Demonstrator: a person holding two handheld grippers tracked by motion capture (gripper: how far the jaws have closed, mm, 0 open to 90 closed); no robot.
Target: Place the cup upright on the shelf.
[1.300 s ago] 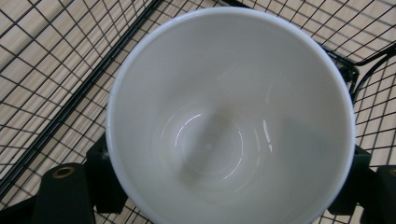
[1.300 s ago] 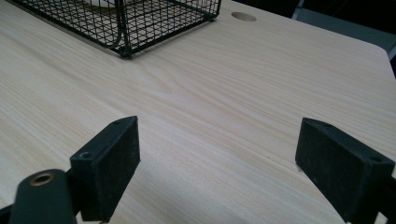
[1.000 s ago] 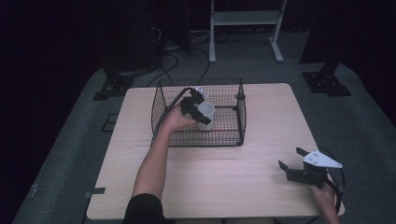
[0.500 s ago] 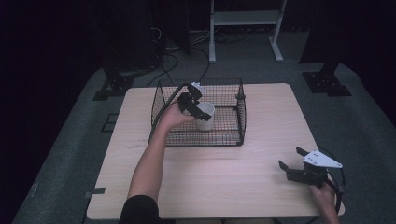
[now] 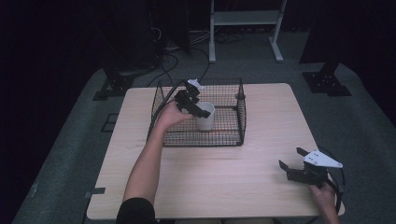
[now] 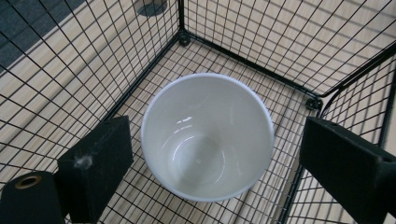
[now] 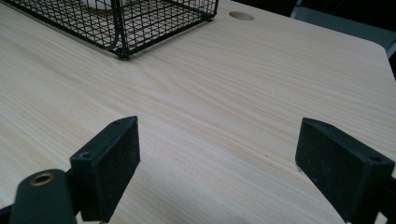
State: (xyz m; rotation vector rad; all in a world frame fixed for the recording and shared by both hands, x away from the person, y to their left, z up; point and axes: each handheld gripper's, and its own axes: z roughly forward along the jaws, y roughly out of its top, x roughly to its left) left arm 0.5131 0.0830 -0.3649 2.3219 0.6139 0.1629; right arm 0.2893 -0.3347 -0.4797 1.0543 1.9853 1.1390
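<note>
On a pale wooden table, a black wire basket holds a white cup standing upright on its mesh floor, mouth up and empty. The left gripper hangs just above the cup, its jaws having just been opening and now spread to either side of the rim with no pad touching it; the release looks done, so the hand should lift straight up, clear of the wire walls. The right gripper rests well apart near the table's corner, jaws wide and empty.
</note>
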